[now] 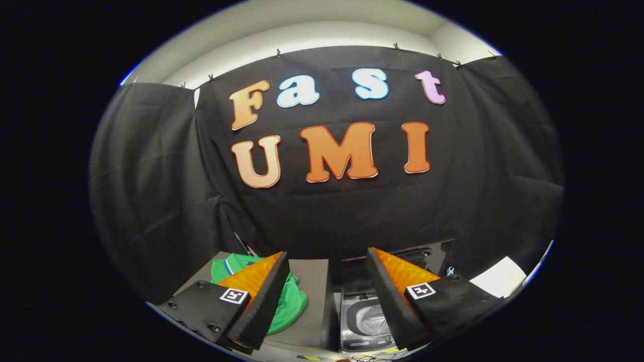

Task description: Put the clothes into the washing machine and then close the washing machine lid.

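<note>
Clothes [289,306], a green heap, lie beside the washer [370,322], lid up. Gripper [327,296] hangs above, fingers spread, empty. Best to drop low over the heap before pinching.

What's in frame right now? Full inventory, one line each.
Green garment with a collar: one, green, lying crumpled on the grey surface, partly behind the left finger.
Flat grey surface: one, grey, under the garment, beside the washer.
Small top-loading washing machine: one, grey with a shiny drum showing, lid raised, seen between the fingers and nearer the right one.
Dark raised washer lid: one, dark, standing up behind the drum opening.
White sheet-like thing: one, white, beyond the right finger; cannot tell what it is.
Black cloth wall: black, behind everything.
Gripper: one, fingers spread open, holding nothing.
</note>
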